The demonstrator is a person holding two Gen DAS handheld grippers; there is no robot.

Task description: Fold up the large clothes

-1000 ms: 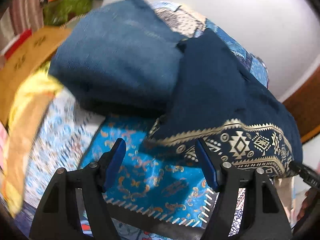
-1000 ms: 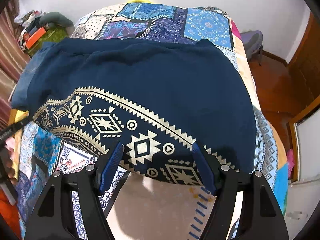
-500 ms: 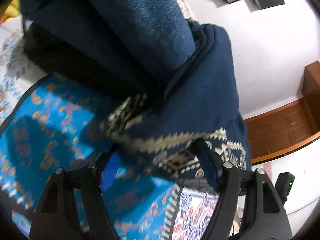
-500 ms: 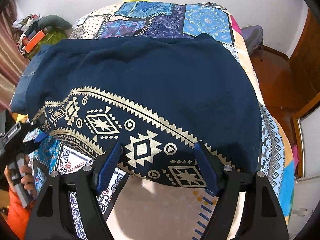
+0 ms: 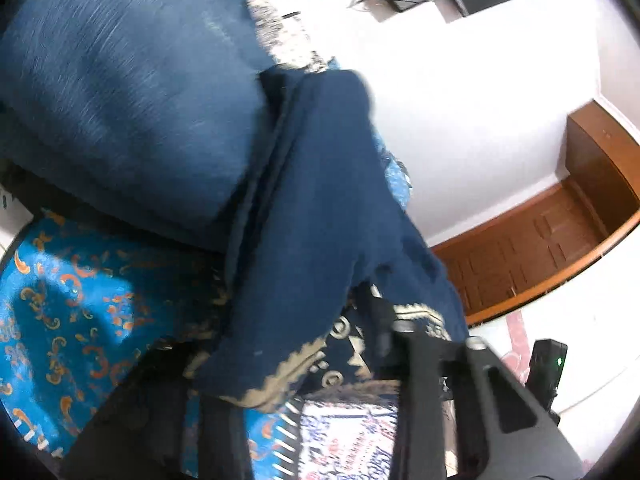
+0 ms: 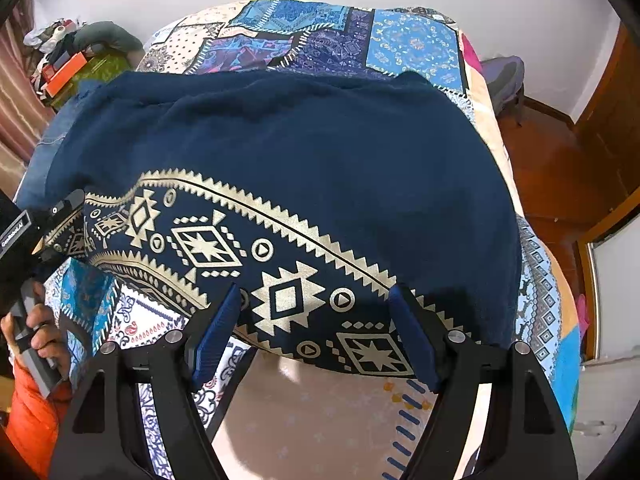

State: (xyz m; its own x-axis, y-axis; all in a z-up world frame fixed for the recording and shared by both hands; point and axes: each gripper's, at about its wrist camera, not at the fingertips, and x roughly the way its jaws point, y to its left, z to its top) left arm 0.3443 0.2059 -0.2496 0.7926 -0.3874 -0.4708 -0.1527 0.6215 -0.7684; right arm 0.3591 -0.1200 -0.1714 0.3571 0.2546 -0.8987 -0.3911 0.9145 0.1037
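Covering most of the bed (image 6: 536, 264), the patchwork bedspread (image 6: 304, 40) is carrying everything; the navy garment (image 6: 320, 168) is lying spread across its middle, gold-printed hem band (image 6: 248, 248) running along the bed's near edge. Jeans (image 5: 120, 80), folded and lighter blue, are sitting at the left edge, touching or just under the garment's left side; overlap is hard to tell. Clutter pile (image 6: 68, 60) is sitting off the far-left corner, wooden floor (image 6: 560, 168) showing past the right edge.

Step in hand, as I read it: picking up the hem corners to start a fold. The left gripper (image 6: 48, 220) is at the near-left corner of the garment, with cloth bunching and draping over its fingers in the left wrist view; looks like it is clamping the hem corner, but that view is blurred and fabric is hiding the tips, so I cannot tell for sure. The person's hand (image 6: 36, 328) is wrapping its handle. The right gripper (image 6: 316, 332) is hovering at the near edge with jaws wide apart, hem band sitting between and just beyond the blue pads (image 6: 216, 332), nothing pinched.

Next move is probably calling for the right gripper going forward onto the near-right hem, closing on it, then both lifting together toward the far edge. Thick fabric may be slipping if the bite is shallow.
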